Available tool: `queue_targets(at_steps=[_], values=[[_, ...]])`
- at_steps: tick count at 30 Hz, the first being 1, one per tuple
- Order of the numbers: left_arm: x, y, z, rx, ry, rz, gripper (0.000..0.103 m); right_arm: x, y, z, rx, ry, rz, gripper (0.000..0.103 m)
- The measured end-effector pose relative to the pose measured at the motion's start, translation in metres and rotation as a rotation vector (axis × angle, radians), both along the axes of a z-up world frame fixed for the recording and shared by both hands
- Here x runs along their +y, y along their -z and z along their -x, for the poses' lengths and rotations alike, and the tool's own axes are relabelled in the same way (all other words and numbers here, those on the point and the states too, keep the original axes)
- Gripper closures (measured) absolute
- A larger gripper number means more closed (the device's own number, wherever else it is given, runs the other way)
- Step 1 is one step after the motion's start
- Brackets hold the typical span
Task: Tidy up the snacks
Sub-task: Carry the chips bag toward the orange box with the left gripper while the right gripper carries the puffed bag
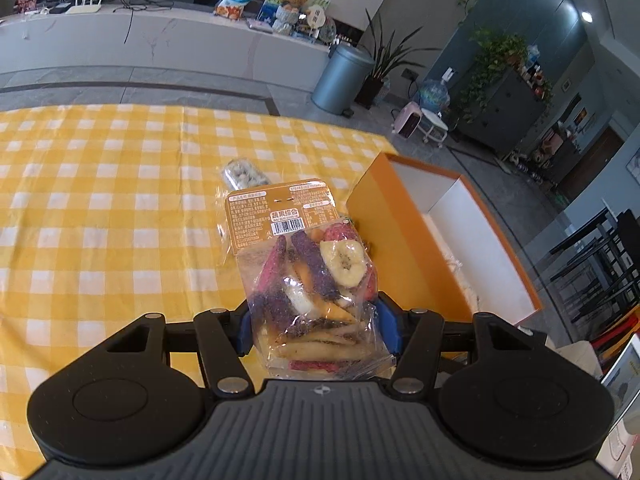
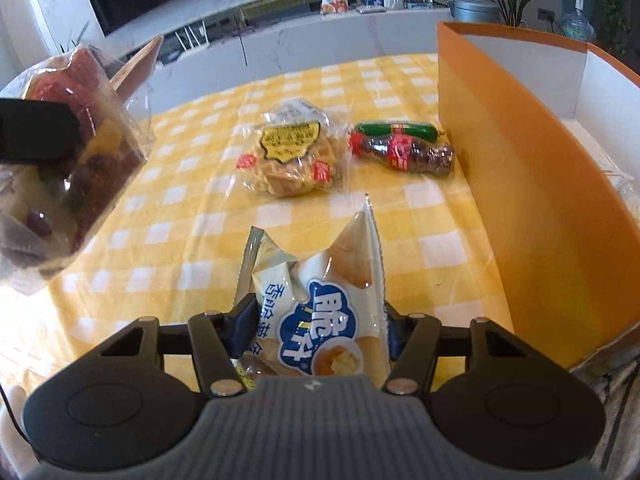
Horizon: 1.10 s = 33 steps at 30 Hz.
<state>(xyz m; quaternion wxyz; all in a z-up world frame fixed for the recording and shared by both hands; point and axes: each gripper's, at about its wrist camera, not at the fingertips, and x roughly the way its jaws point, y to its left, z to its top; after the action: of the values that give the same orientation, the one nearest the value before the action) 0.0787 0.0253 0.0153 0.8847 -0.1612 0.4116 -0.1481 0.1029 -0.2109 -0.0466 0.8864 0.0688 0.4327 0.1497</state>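
My left gripper (image 1: 318, 328) is shut on a clear bag of dried fruit chips (image 1: 316, 280) with a brown label card, held above the yellow checked tablecloth (image 1: 100, 200). The open orange box (image 1: 400, 248) with a white inside stands just right of it. My right gripper (image 2: 318, 324) is shut on a white and blue snack packet (image 2: 328, 312), lifted over the cloth, left of the orange box (image 2: 500, 140). The dried fruit bag (image 2: 92, 168) hangs at the left of the right wrist view, with a black finger of the left gripper (image 2: 36, 136) on it.
On the cloth lie a bag of crispy noodle snack (image 2: 292, 156), a green sausage (image 2: 396, 128) and a cola-bottle pack (image 2: 404, 152) next to the box wall. A small clear pack of round pieces (image 1: 244, 174) lies beyond the fruit bag. The table edge runs behind them.
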Motion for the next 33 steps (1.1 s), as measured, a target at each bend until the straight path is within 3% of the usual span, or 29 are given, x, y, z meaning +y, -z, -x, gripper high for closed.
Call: queue_targets(at_steps=[3,15,26,29,33], values=[[0.000,-0.008,0.000,-0.010,-0.009,0.000,0.036,-0.005,-0.012,0.004,-0.011,0.007,-0.043,0.044],[0.003,-0.035,-0.006,-0.081,-0.067,0.065,0.036,-0.048,-0.100,0.025,-0.206,0.045,-0.149,0.044],[-0.046,-0.055,-0.017,-0.146,0.046,0.096,0.036,-0.142,-0.185,-0.015,-0.437,0.334,-0.174,0.045],[-0.067,-0.052,-0.027,-0.141,0.098,0.115,0.036,-0.164,-0.185,-0.041,-0.400,0.398,-0.180,0.045],[-0.089,-0.037,-0.047,-0.086,0.176,0.196,0.036,-0.180,-0.157,-0.060,-0.321,0.491,-0.170,0.045]])
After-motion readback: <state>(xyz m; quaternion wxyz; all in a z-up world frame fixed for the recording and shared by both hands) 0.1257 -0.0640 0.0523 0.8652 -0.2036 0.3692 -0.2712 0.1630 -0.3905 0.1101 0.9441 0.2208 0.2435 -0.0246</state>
